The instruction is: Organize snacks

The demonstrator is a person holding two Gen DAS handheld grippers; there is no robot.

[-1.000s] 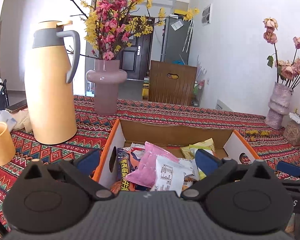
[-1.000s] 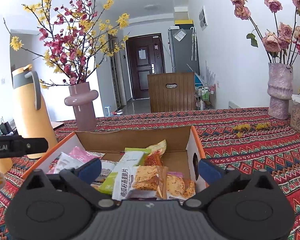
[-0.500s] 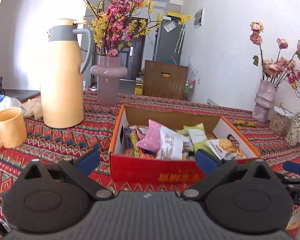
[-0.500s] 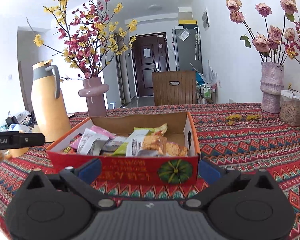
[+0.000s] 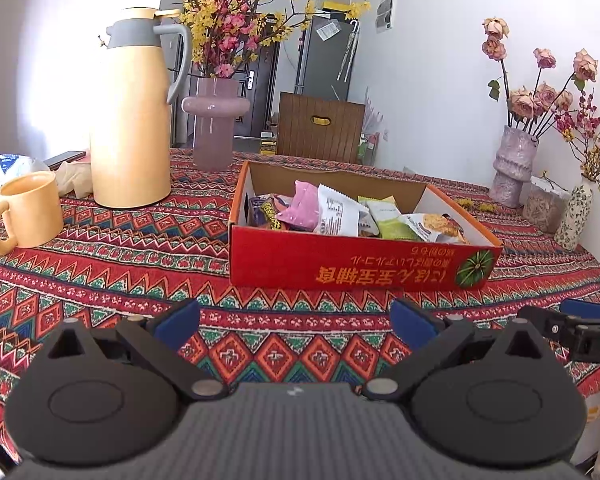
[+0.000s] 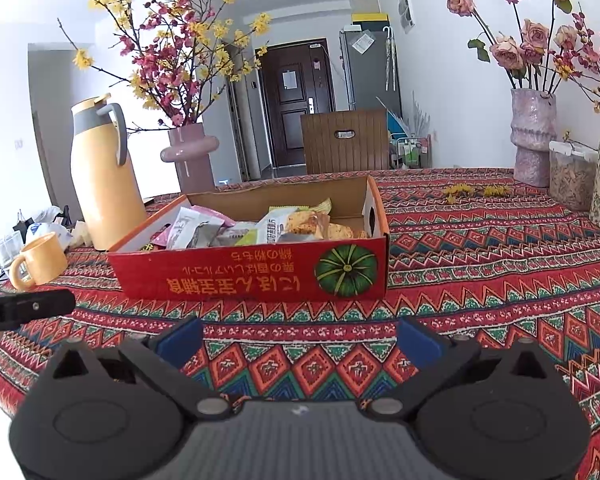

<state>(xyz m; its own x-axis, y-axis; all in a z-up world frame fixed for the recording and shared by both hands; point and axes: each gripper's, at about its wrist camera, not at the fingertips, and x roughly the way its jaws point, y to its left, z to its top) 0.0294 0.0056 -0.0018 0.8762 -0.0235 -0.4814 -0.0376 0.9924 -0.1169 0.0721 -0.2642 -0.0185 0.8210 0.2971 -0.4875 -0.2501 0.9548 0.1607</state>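
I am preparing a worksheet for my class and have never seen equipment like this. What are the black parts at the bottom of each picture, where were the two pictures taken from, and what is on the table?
No robot here: a person holds a two-finger gripper in each hand, each carrying a camera looking along its fingers. One picture looks from the left gripper, the other from the right gripper. Both are open and hold nothing. On the patterned tablecloth stands a red cardboard box full of snack packets. Left of it are a yellow jug, a yellow mug and a pink vase of flowers.
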